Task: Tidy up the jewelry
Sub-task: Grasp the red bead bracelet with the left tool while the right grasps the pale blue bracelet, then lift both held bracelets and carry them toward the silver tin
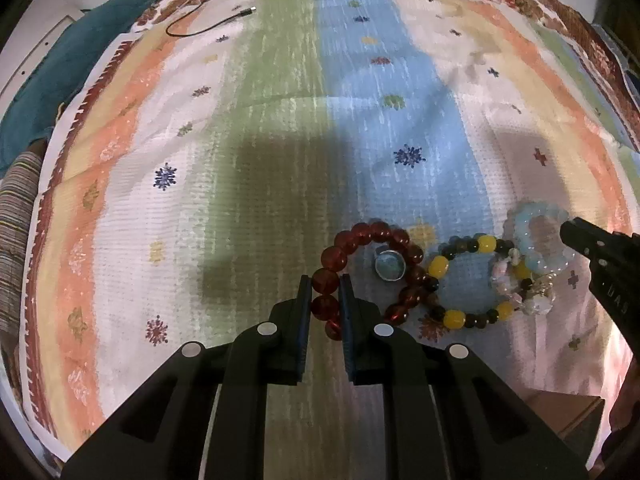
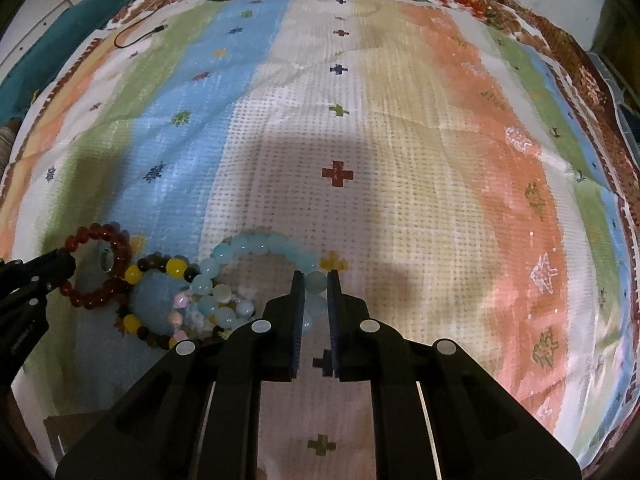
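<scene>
While left claw pinches red bracelet, right claw pinches blue bracelet.

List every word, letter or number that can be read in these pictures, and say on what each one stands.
"UAS": small pale letters running sideways on the body of the right claw, left wrist view; the reading is uncertain.
Unreadable: a faint, blurred print on the body of the left claw, right wrist view.
The cloth carries only patterns, no text.
</scene>
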A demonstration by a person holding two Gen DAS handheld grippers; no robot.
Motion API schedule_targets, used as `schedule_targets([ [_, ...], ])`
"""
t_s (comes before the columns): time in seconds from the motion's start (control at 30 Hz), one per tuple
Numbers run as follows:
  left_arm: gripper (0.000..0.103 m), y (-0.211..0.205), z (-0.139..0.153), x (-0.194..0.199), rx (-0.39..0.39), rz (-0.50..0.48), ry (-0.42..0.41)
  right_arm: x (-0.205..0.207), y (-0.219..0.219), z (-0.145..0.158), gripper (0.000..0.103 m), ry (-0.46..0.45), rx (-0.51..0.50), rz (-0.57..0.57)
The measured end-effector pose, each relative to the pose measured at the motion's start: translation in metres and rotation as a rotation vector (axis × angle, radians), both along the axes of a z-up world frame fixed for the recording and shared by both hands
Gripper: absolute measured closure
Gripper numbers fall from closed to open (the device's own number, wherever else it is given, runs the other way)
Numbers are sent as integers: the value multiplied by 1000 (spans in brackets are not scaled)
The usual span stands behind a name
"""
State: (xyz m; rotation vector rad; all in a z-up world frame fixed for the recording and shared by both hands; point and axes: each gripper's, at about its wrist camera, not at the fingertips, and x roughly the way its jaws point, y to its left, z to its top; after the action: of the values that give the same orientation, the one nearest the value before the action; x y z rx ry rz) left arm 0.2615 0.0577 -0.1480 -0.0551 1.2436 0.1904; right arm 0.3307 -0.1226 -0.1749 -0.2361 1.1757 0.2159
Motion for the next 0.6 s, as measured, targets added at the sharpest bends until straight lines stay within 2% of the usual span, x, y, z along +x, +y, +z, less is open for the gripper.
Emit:
schedule_targets([
  [0.2, 90, 11, 11, -1, 13, 16, -27, -7, -13, 1, 91, 2, -11, -28],
  [0.6, 90, 11, 41, -14, -35, 34, -69, -28, -17, 36, 91, -55, 22, -1],
])
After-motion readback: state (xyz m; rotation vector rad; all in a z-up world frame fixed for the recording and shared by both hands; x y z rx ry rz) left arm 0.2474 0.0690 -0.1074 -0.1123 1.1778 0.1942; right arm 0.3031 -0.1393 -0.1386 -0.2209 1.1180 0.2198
